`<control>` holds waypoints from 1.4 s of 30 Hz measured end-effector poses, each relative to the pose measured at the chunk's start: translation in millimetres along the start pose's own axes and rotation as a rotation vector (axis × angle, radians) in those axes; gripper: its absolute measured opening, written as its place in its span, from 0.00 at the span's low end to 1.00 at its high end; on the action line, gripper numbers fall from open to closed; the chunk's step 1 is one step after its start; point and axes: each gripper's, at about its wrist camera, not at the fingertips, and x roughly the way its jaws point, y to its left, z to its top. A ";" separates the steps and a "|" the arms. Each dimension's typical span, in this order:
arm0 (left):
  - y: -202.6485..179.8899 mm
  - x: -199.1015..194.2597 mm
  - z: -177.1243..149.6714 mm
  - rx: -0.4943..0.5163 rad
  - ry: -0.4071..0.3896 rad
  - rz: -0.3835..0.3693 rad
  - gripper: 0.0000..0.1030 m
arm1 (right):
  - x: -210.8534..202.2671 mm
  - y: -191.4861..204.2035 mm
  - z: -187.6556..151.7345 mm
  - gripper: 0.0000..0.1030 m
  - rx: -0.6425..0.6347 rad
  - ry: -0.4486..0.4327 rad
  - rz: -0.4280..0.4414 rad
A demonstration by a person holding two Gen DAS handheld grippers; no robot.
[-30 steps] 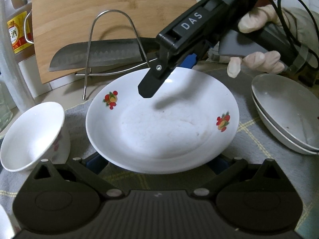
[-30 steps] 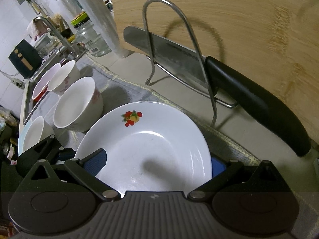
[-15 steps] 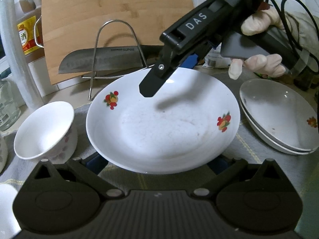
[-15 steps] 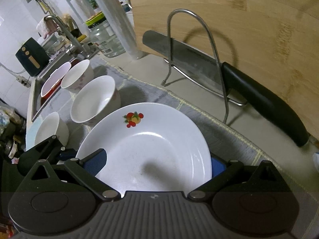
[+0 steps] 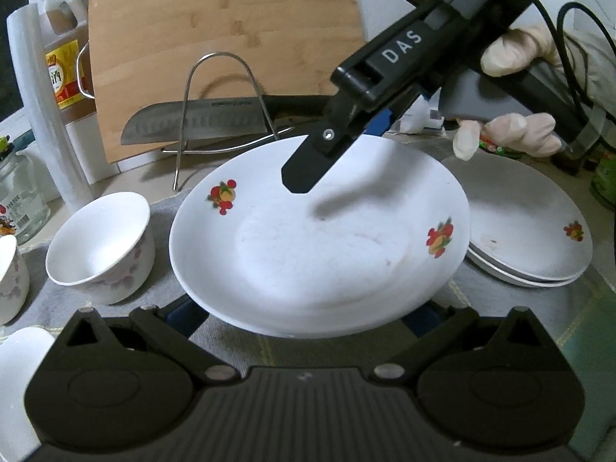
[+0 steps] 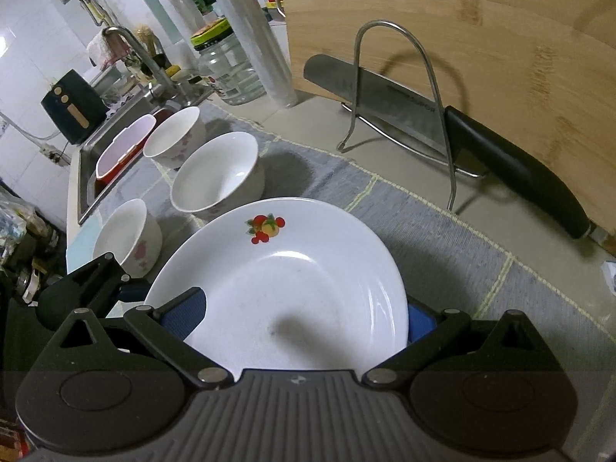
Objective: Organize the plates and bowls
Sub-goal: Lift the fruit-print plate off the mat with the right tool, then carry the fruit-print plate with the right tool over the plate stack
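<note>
The right gripper [image 5: 304, 177] is clamped on the far rim of a white plate [image 5: 319, 238]; the stacked plates [image 5: 531, 231] lie just right. Left gripper's fingers: cannot tell.

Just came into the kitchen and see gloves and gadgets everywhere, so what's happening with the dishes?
A person in light gloves is sorting dishes with two handheld grippers. The right gripper clamps the far rim of a white fruit-print plate, lifted above the grey mat, while the left gripper sits at its near edge; its grip is hidden. Two similar stacked plates wait alongside, and several bowls stand near the sink.
</note>
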 end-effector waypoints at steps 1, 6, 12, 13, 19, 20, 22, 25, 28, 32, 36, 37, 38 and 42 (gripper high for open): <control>-1.4 -2.3 -0.8 0.002 -0.002 0.000 0.99 | -2.2 1.8 -2.0 1.00 0.002 -0.003 0.000; -8.2 -11.1 -3.9 0.009 -0.005 -0.002 0.99 | -10.4 8.3 -8.8 1.00 0.005 -0.009 0.001; -14.3 -22.6 -6.2 0.025 -0.002 -0.007 0.99 | -18.1 15.5 -18.7 1.00 0.006 -0.015 0.000; -15.3 -24.3 -6.4 0.028 -0.001 -0.008 1.00 | -19.5 16.4 -20.3 1.00 0.006 -0.015 0.000; -22.6 -34.8 -5.6 0.051 -0.001 -0.019 0.99 | -31.0 22.2 -31.5 1.00 0.006 -0.024 -0.003; -24.4 -36.3 -5.6 0.054 -0.001 -0.023 0.99 | -33.5 23.1 -33.3 1.00 0.006 -0.027 -0.005; -28.1 -38.7 -4.6 0.062 -0.002 -0.029 0.99 | -39.2 23.4 -38.0 1.00 0.013 -0.034 -0.007; -34.1 -41.7 -2.6 0.075 -0.005 -0.041 1.00 | -48.5 22.8 -45.6 1.00 0.023 -0.047 -0.014; -42.0 -43.8 0.5 0.096 -0.010 -0.056 1.00 | -59.0 21.2 -53.8 1.00 0.033 -0.064 -0.028; -52.4 -43.3 5.1 0.120 -0.015 -0.081 1.00 | -71.8 16.1 -66.0 1.00 0.052 -0.080 -0.052; -64.4 -41.2 9.6 0.146 -0.024 -0.111 1.00 | -84.8 7.8 -79.5 1.00 0.084 -0.096 -0.078; -67.5 -40.1 11.0 0.154 -0.024 -0.119 1.00 | -88.1 5.3 -82.6 1.00 0.092 -0.100 -0.084; -70.8 -38.7 12.5 0.162 -0.025 -0.129 1.00 | -91.7 2.6 -86.5 1.00 0.103 -0.105 -0.092; -83.1 -32.5 17.5 0.189 -0.031 -0.166 1.00 | -104.1 -4.8 -99.8 1.00 0.140 -0.122 -0.124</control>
